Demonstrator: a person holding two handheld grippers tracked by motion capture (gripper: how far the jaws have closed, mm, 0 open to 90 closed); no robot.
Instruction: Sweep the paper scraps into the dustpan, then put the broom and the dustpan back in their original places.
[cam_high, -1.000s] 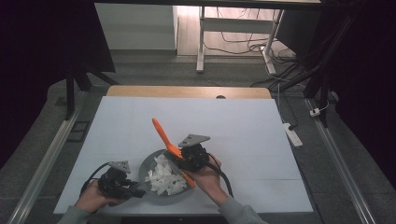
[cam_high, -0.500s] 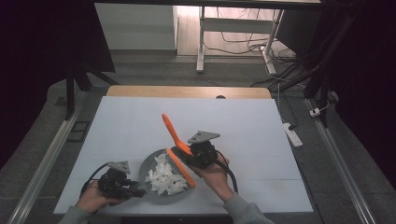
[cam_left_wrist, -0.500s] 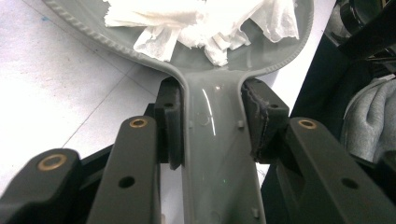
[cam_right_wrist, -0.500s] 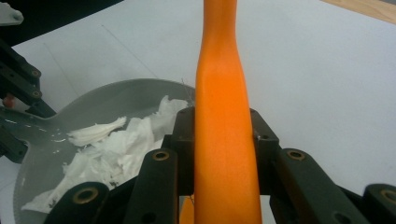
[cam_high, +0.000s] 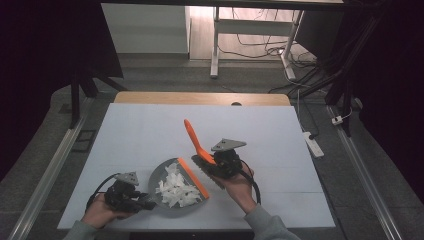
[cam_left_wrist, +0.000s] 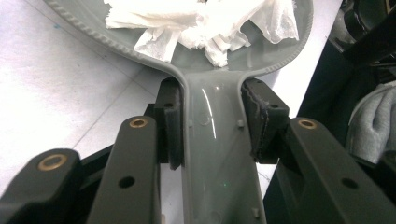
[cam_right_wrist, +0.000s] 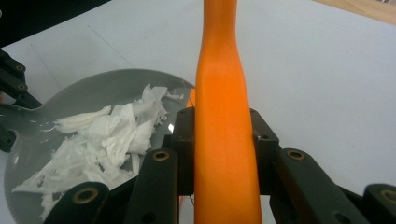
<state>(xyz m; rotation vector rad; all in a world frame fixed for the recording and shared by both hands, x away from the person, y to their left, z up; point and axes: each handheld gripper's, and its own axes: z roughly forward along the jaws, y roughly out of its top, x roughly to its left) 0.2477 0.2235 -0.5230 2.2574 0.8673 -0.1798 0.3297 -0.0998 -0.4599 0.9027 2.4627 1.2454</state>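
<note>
A grey dustpan (cam_high: 167, 172) lies on the white table, with torn white paper scraps (cam_high: 175, 187) heaped in it. My left gripper (cam_high: 145, 202) is shut on the dustpan's handle (cam_left_wrist: 212, 154), its pads (cam_left_wrist: 170, 123) pressed on both sides. The scraps (cam_left_wrist: 201, 21) sit just beyond the handle. My right gripper (cam_high: 212, 162) is shut on the orange brush handle (cam_right_wrist: 224, 130). The brush (cam_high: 195, 150) stands tilted, its handle up and away, its orange-edged head (cam_high: 192, 177) at the dustpan's right rim. Dustpan (cam_right_wrist: 88, 98) and scraps (cam_right_wrist: 107, 135) lie left of the handle.
The white table top (cam_high: 150, 130) stretches beyond the dustpan, with a wooden strip (cam_high: 200, 98) along its far edge. A power strip (cam_high: 314, 142) lies off the right side. A grey sleeve (cam_left_wrist: 371, 121) is at the right in the left gripper view.
My right gripper has carried the brush rightward, off the heap of scraps to the dustpan's right rim. The left gripper and dustpan have stayed put.
</note>
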